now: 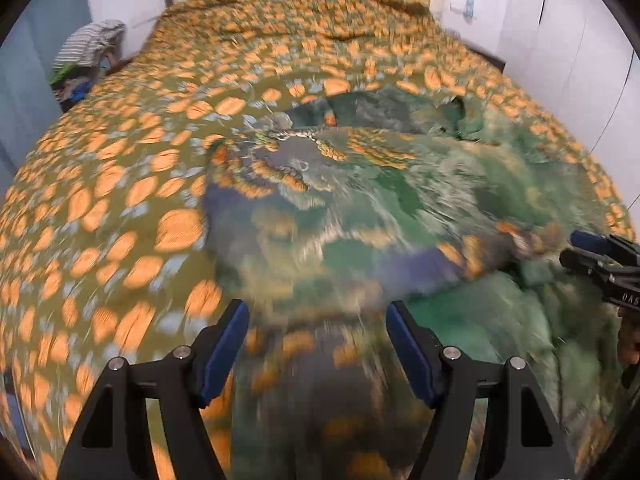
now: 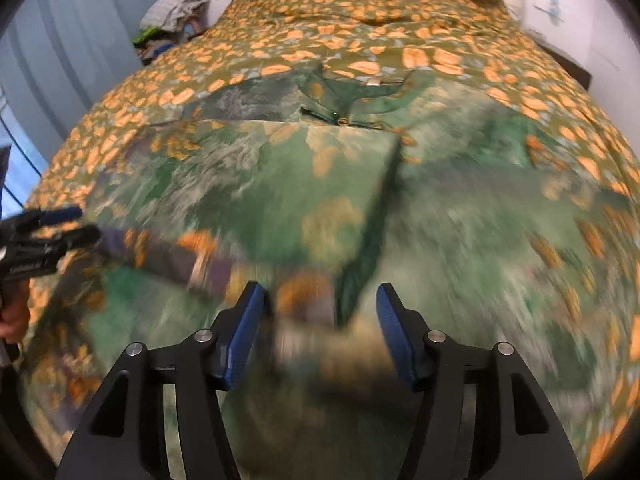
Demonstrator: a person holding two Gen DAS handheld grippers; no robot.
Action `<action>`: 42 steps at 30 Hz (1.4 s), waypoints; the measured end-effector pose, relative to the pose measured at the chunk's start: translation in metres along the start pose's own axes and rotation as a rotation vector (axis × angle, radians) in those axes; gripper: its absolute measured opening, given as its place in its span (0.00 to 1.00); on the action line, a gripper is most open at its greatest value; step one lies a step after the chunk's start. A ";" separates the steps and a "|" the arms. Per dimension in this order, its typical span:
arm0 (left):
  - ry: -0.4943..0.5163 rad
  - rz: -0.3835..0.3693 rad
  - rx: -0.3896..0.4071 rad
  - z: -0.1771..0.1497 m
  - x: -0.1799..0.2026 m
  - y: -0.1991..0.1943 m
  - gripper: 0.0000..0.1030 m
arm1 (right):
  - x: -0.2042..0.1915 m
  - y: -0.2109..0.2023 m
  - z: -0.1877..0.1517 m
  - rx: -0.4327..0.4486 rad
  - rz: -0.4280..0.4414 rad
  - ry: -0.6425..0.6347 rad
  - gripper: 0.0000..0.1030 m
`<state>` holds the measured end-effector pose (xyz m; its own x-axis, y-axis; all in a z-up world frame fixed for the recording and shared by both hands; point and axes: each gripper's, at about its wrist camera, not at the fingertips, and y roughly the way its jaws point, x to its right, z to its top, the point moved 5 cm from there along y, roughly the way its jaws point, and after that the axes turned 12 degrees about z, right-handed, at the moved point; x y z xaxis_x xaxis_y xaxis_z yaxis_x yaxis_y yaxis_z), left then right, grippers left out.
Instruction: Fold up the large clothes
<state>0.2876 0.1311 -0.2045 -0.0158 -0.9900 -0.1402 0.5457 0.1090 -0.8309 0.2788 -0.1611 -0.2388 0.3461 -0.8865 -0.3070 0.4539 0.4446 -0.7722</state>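
The thin green patterned cotton garment (image 2: pixel 320 184) lies spread on the orange-leaf bedspread (image 1: pixel 120 200), limp and light. Grip its hem corners. Both grippers' fingers (image 1: pixel 224 344) seem spread, empty, though blurred.

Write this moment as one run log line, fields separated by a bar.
step: folding | green garment: one side folded over, on bedspread | left gripper: open above cloth | right gripper: open above cloth | image: motion blur

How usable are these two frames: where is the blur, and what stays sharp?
Left wrist view: green printed garment smeared near the sharp open left claw; far orange-patterned bedspread clearer. Right wrist view: the same blur ahead of the open right claw; fisheye bends both.
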 end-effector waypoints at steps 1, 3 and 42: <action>-0.015 0.008 0.020 -0.009 -0.002 -0.014 0.71 | -0.003 -0.011 -0.007 0.011 -0.012 -0.011 0.70; -0.039 0.031 0.046 -0.026 -0.003 -0.035 0.71 | -0.008 -0.034 -0.022 0.044 -0.068 -0.045 0.90; -0.316 0.314 -0.081 -0.080 -0.167 0.089 0.87 | 0.002 -0.189 -0.181 0.405 -0.333 0.064 0.95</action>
<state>0.2723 0.3134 -0.2983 0.4039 -0.8851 -0.2314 0.4155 0.4028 -0.8156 0.0450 -0.2703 -0.1941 0.0840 -0.9887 -0.1245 0.8158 0.1400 -0.5611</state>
